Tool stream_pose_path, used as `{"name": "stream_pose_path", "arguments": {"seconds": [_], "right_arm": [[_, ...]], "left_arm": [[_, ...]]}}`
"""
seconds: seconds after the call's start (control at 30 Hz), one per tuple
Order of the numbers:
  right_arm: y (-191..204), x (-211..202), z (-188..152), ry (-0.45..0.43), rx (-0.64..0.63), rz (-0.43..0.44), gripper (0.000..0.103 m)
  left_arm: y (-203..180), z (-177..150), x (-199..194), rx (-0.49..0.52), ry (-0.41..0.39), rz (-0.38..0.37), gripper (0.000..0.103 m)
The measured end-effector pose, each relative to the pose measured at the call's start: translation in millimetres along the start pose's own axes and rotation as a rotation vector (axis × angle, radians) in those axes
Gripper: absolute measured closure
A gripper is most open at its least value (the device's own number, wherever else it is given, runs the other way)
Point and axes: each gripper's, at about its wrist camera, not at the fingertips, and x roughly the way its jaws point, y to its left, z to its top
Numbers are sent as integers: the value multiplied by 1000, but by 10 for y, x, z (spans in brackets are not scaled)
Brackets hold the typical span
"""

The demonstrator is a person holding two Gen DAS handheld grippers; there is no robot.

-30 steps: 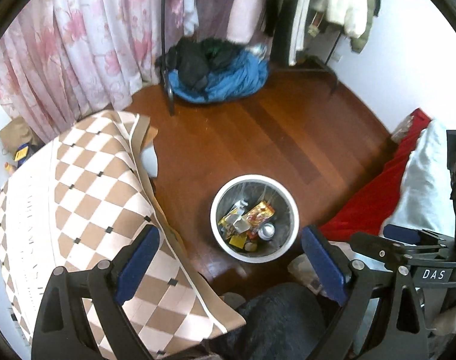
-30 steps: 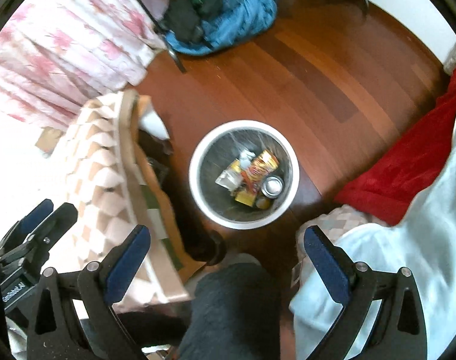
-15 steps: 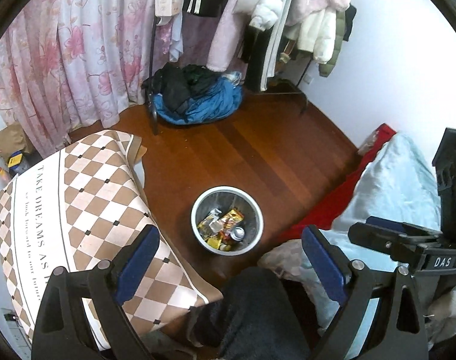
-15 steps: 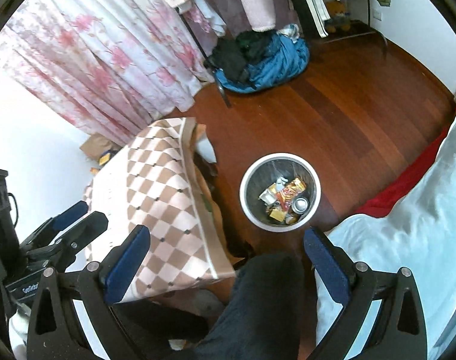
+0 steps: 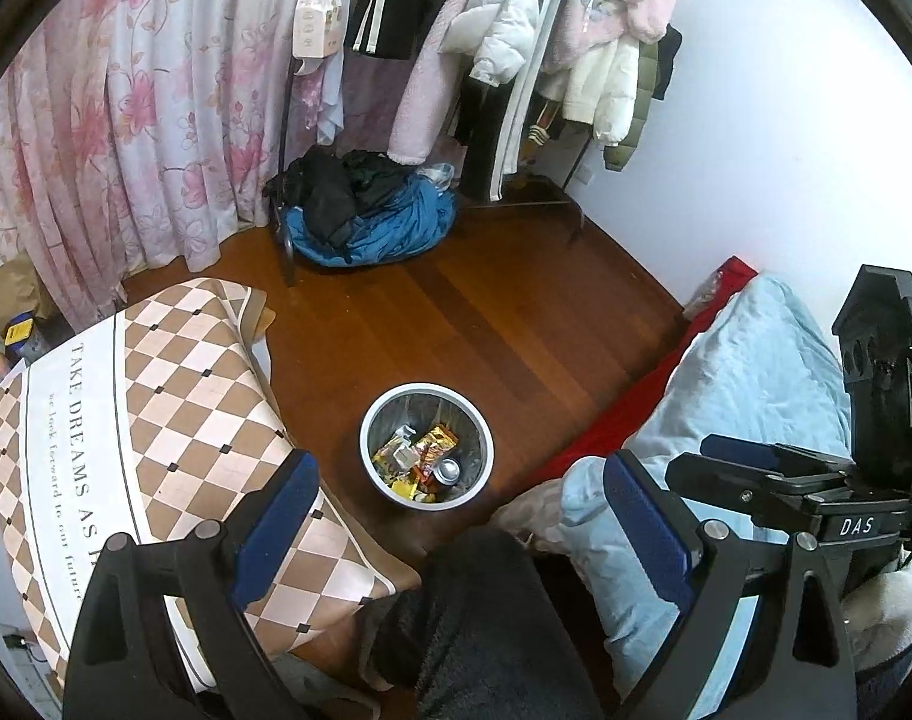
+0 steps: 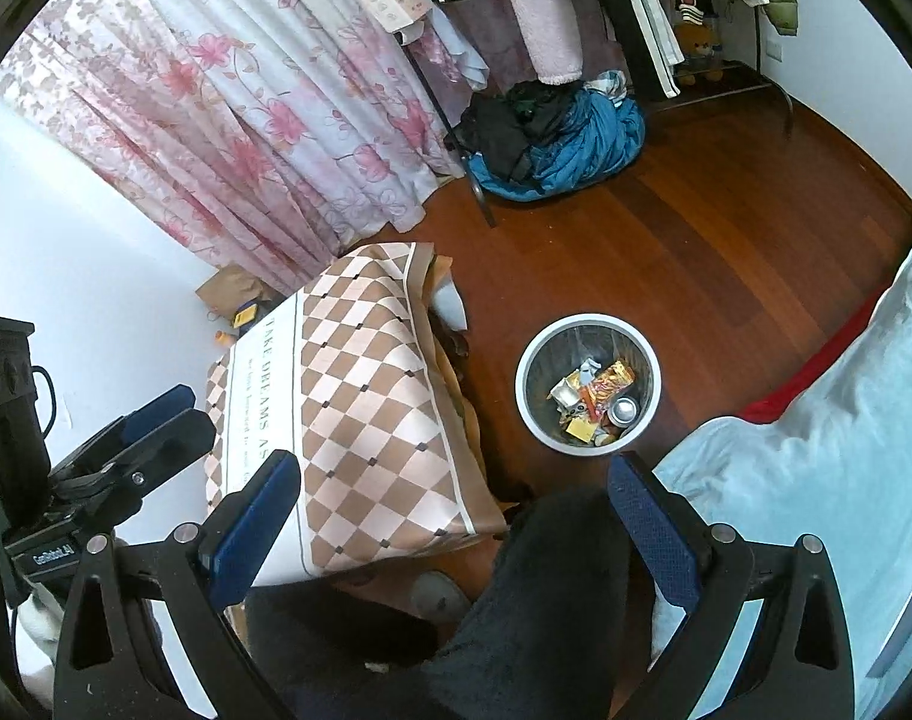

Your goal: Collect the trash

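Bin: white-rimmed wastebasket (image 5: pixel 426 445) stands on the wooden floor (image 5: pixel 474 312), near its edge by the bed, with wrappers and a silver can (image 5: pixel 448 469) inside.
Left gripper: left gripper (image 5: pixel 465 513) is spread wide with nothing between its blue pads (image 5: pixel 276 507); the bin shows just above the gap between them, well apart and lower down on the floor.
Right gripper: right gripper (image 6: pixel 450 531) is likewise wide open and empty; in its view the bin (image 6: pixel 588 383) sits above and toward the right-hand pad.
Between tongs and bin: a person's dark-trousered leg (image 5: pixel 492 618) fills the space below the bin in both views.
Left of bin: checked tablecloth (image 5: pixel 150 420) printed with lettering hangs over a low table, its corner close to the bin.
Right of bin: pale blue bedding (image 5: pixel 750 396) over a red sheet (image 5: pixel 630 408).
Far side: blue and black clothes heap (image 5: pixel 366 216) under a loaded garment rack (image 5: pixel 504 48), beside floral curtains (image 5: pixel 126 102).
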Motion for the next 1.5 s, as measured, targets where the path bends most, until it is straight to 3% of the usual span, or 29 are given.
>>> {"name": "stream_pose_path", "arguments": {"seconds": [0.13, 0.17, 0.6, 1.5], "right_arm": [[10, -35, -1, 5, -11, -16, 0], [10, -30, -6, 5, -12, -19, 0], [2, 2, -77, 14, -43, -117, 0], [76, -28, -74, 20, -60, -110, 0]], "left_arm": [[7, -29, -16, -2, -9, 11, 6], [8, -35, -15, -1, -10, 18, 0], [-1, -100, 66, 0, -1, 35, 0], [-22, -157, 161, -19, 6, 34, 0]]}}
